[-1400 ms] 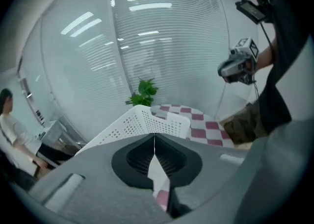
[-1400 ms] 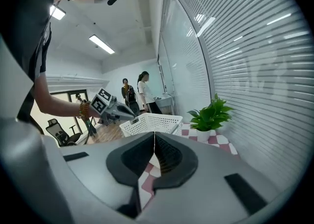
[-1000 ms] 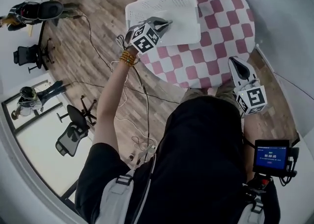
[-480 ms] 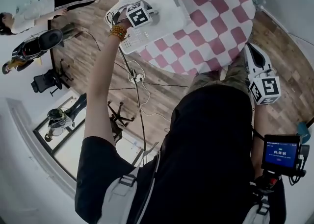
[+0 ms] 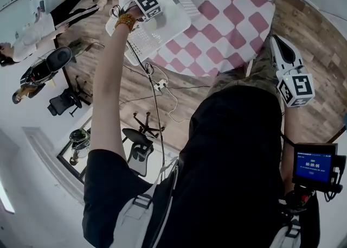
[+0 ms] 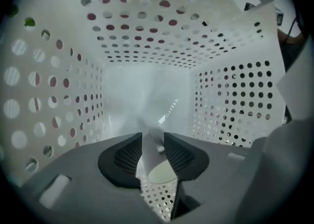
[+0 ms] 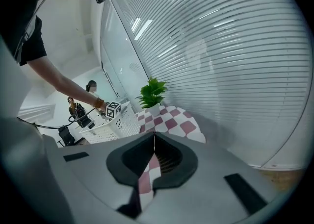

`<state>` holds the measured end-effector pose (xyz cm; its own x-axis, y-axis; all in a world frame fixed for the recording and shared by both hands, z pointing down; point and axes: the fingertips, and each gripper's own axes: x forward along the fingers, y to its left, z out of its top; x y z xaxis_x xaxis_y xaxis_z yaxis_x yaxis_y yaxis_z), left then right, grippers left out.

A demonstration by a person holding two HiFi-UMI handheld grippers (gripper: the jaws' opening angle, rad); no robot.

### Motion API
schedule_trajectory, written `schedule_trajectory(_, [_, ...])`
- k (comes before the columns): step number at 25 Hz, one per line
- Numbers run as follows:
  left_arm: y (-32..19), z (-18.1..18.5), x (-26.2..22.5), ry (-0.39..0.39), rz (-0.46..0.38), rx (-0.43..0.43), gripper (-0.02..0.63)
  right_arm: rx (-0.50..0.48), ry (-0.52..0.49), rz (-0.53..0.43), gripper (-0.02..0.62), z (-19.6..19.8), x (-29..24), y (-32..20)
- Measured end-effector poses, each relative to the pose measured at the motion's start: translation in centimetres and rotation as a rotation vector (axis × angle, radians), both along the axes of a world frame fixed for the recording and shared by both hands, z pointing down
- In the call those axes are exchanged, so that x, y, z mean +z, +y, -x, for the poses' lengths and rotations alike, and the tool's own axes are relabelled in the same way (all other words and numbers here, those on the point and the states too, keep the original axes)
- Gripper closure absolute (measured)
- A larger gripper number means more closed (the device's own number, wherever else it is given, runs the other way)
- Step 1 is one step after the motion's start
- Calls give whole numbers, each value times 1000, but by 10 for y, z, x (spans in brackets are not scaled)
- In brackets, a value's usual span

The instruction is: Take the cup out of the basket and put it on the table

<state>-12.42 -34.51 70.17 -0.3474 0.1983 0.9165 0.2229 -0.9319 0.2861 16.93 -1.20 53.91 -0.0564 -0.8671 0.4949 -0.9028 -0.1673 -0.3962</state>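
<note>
Currently the grasp step is in hand: the left gripper (image 6: 153, 138), whose jaws have just been opening, is released inside the basket (image 6: 147, 46), and the cup (image 6: 156, 165) lies between them, ungripped. Next, close on the cup and lift it to the table (image 5: 227, 19). The right gripper (image 7: 154, 137) is clenched, empty.

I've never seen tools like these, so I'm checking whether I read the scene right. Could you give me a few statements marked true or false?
1. The left gripper is down inside the white basket. True.
2. The left gripper's jaws are pressed together with nothing between them. False: they have just been opening and stand apart, with a white cup between them.
3. The right gripper carries the cup. False: its jaws are together and empty, away from the basket.
4. A green plant stands on the checked table. True.
</note>
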Motion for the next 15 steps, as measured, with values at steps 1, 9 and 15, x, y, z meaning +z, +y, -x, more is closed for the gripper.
schedule_trajectory(1, [1, 2, 2, -24, 6, -2, 482, 4, -3, 5, 586, -1, 0, 1])
schedule_trajectory(9, [5, 19, 16, -171, 32, -11, 482, -9, -9, 11, 586, -1, -1, 0])
schedule_trajectory(15, [8, 16, 15, -201, 33, 8, 497, -33, -10, 16, 586, -1, -3, -8])
